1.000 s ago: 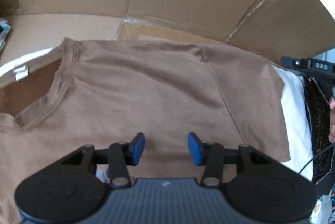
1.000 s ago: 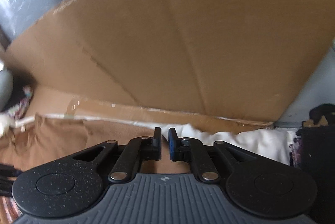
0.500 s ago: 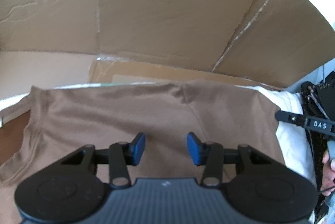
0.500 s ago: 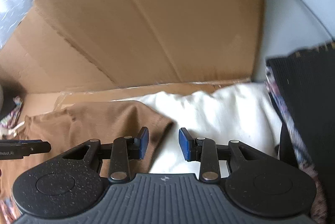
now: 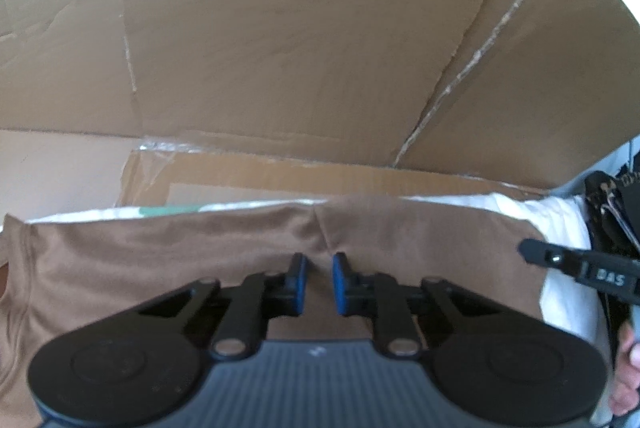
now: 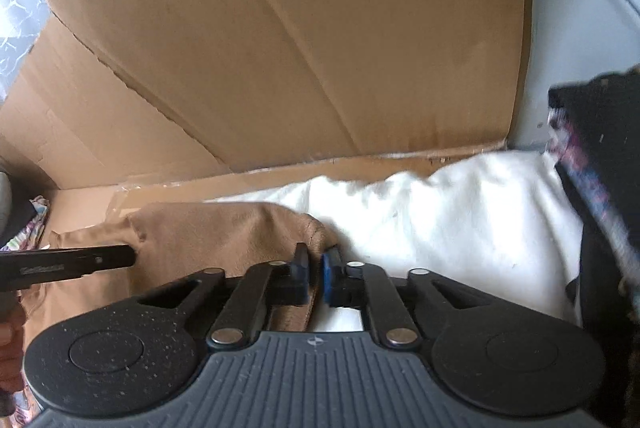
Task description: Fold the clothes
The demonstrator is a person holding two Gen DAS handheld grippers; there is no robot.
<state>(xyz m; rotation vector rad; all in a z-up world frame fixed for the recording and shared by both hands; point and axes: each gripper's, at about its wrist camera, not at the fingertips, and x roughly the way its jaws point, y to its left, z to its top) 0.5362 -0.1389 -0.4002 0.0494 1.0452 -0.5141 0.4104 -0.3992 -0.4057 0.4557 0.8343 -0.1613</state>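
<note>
Brown shirt (image 5: 200, 260) lies spread flat, its far edge toward the cardboard wall (image 5: 300, 40); the cardboard is the landmark here. The shirt sits on a white sheet (image 6: 460, 228) that runs along the foot of the cardboard and shows as a thin strip between shirt and cardboard in the left view.

Left gripper (image 5: 319, 282) is low over the shirt at the shoulder seam, short of the cardboard. Its blue pads (image 5: 340, 284) stand a narrow gap apart with brown cloth showing in the gap (cannot tell if cloth is actually pinched or just seen behind).

Right gripper (image 6: 315, 278) is at the sleeve end (image 6: 316, 228) of the shirt, the end farthest right along the cardboard. Its pads are nearly together with the sleeve hem running between them, so it is clamped on the shirt. Sleeve cloth bunches up just ahead of the fingers, with bare white sheet directly to the right of it.

Each gripper's black body shows in the other's view: the right one at the right edge of the left view, the left one at the left edge of the right view. Dark patterned cloth (image 6: 600, 156) sits right of the sheet, past the cardboard's end. A multicolour fabric scrap (image 6: 30, 228) lies at the cardboard's left end.
</note>
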